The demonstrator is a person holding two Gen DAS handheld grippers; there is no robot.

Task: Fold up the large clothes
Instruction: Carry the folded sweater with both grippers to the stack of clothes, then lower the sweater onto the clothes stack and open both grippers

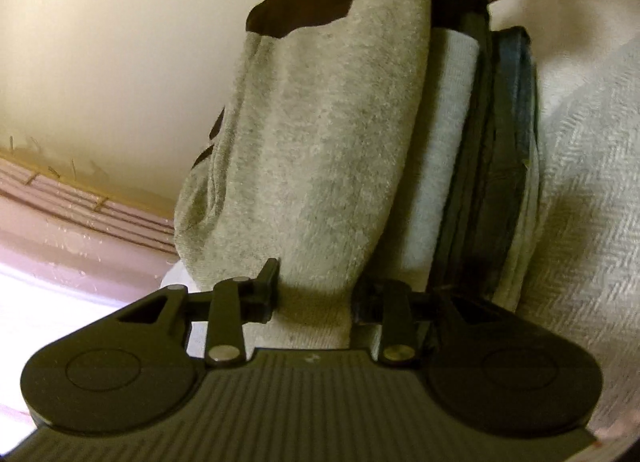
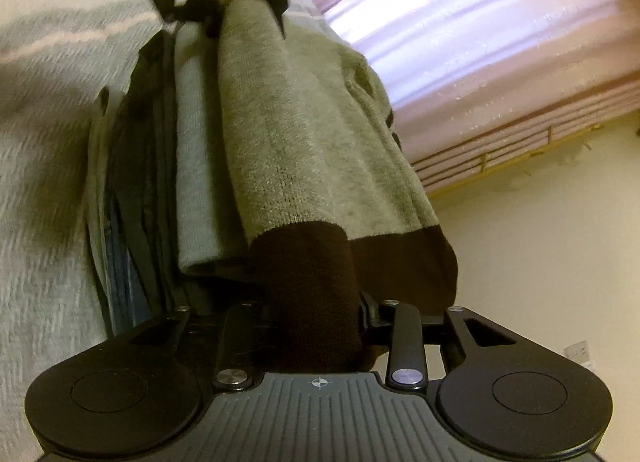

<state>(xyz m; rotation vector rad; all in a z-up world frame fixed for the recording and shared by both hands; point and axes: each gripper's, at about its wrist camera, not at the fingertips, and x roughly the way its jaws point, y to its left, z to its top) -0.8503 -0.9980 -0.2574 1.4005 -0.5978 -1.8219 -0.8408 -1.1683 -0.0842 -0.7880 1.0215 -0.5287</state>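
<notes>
Mostly done: I hold the folded grey sweater (image 1: pixel 320 142) pinched between left gripper (image 1: pixel 316 298) and right gripper (image 2: pixel 316 326), resting atop the stack (image 2: pixel 152 182) of folded clothes; release remains

The sweater (image 2: pixel 304 150) hides the right gripper's (image 2: pixel 316 326) jaws, and the folded stack (image 1: pixel 480 166) beneath it blurs into indistinct dark layers.
</notes>
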